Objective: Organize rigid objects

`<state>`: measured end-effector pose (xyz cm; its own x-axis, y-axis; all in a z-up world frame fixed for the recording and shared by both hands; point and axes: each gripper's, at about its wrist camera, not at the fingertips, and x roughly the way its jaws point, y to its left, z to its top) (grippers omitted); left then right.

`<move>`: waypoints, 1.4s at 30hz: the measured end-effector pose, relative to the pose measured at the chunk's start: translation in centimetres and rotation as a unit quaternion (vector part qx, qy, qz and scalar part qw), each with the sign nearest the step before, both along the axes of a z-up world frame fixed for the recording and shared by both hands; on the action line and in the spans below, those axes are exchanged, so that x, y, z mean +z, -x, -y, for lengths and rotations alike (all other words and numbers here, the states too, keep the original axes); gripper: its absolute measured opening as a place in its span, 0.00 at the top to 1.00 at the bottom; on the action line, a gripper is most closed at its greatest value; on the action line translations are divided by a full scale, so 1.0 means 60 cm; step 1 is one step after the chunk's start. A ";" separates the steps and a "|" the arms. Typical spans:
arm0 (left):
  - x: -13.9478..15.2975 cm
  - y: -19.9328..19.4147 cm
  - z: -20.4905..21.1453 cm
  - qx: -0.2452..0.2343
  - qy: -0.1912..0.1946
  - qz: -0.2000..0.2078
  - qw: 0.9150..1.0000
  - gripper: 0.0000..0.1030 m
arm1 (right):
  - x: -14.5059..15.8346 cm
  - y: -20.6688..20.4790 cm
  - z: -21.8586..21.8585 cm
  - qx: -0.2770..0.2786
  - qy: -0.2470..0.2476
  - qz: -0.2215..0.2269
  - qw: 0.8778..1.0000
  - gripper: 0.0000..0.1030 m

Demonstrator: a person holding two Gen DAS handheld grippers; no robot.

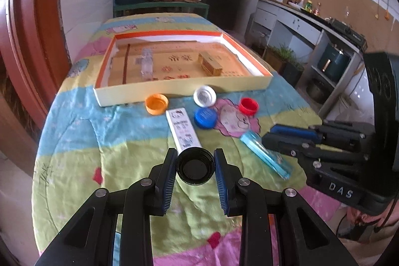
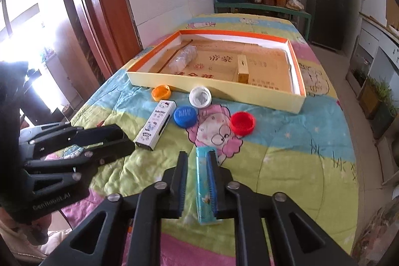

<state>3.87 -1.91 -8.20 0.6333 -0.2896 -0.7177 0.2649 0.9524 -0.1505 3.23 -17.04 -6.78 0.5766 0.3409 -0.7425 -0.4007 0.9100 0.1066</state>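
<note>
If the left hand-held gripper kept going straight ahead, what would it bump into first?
Probably the white Hello Kitty box, lying just past the black cap that the left hand-held gripper holds, though depth is unclear.

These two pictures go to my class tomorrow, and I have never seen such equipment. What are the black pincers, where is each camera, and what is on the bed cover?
A person holds two black hand-held grippers, each carrying a forward-looking camera. The left gripper is closed on a black round screw cap. The right gripper has its fingers either side of a light-blue flat plastic packet lying on the cartoon-print quilt; whether it grips yet is unclear. Loose on the quilt: orange, white, blue and red caps, and a white printed box. Behind lies a shallow cardboard tray.
</note>
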 end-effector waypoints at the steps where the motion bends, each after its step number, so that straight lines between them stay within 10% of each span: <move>1: 0.001 -0.002 -0.003 0.003 0.002 0.000 1.000 0.70 | -0.002 -0.002 0.000 0.003 0.003 -0.002 1.000 0.86; 7: -0.004 -0.008 -0.018 0.015 0.014 -0.006 1.000 0.70 | -0.029 -0.001 -0.001 0.013 0.024 -0.019 0.999 0.86; 14: -0.005 -0.008 -0.022 0.018 0.020 -0.006 1.000 0.70 | -0.041 -0.013 -0.001 0.016 0.039 -0.028 0.999 0.51; 20: -0.010 -0.009 -0.025 0.021 0.023 -0.010 0.999 0.70 | -0.049 -0.022 0.002 0.010 0.051 -0.038 0.998 0.78; 42: 0.039 -0.045 -0.035 0.043 0.013 0.023 0.999 0.70 | 0.014 -0.034 -0.004 0.007 0.013 0.006 1.000 0.78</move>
<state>6.56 0.19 -5.84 0.6886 -0.2502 -0.6807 0.1890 0.9681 -0.1647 5.24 -16.82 -5.96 0.5801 0.3297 -0.7448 -0.4147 0.9066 0.0783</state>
